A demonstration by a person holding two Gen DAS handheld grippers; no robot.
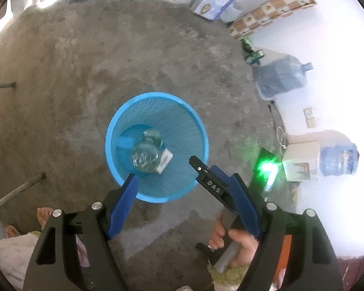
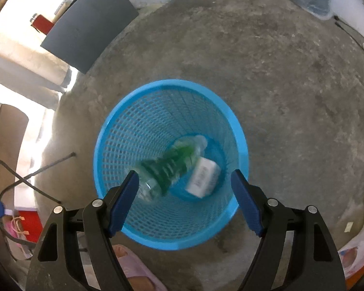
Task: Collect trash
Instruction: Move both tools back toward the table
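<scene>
Both the left gripper (image 1: 182, 181) and the right gripper (image 2: 184, 189) hang wide open and empty over the blue basket (image 2: 114, 131), letting the trash rest inside: a plastic bottle (image 2: 172, 167) leaning on its wall beside a small white box (image 2: 203, 177).

**Blue mesh, green label, grey floor**

The basket (image 2: 123, 131) is bright blue with an open lattice pattern. Inside, a clear bottle (image 2: 167, 169) carries a green label, beside a white box (image 2: 203, 177). The floor (image 2: 279, 84) is mottled grey-brown. Both grippers have black arms with blue pads (image 2: 123, 201).
</scene>
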